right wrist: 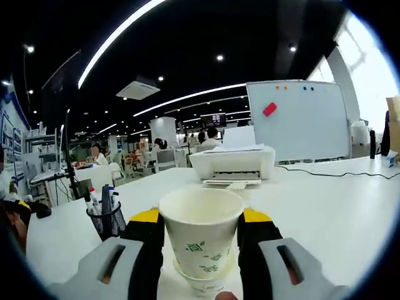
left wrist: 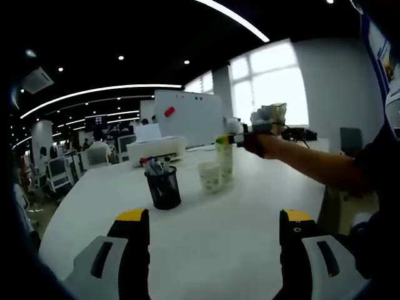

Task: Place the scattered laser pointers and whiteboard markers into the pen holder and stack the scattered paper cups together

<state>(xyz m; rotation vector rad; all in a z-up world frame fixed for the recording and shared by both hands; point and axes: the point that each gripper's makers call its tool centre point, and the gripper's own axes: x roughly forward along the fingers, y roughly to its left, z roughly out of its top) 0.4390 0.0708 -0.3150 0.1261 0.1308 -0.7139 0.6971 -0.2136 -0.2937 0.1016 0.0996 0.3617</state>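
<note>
My right gripper (right wrist: 201, 220) is shut on a white paper cup (right wrist: 201, 240) with a green print. The cup sits partly inside another cup (right wrist: 201, 282) below it. In the left gripper view the right gripper (left wrist: 236, 139) reaches in from the right and holds that cup (left wrist: 224, 153) upright over the table. A single paper cup (left wrist: 210, 177) stands just beside it. The black mesh pen holder (left wrist: 164, 187) (right wrist: 107, 217) stands to the left with several markers in it. My left gripper (left wrist: 214, 220) hangs open over the near table with nothing between its jaws.
The white table (left wrist: 250, 206) is round-edged. A white printer (right wrist: 232, 164) with a cable sits at its far side, and a whiteboard (right wrist: 297, 119) stands behind it. A person's arm (left wrist: 306, 161) crosses from the right. Office desks and people fill the background.
</note>
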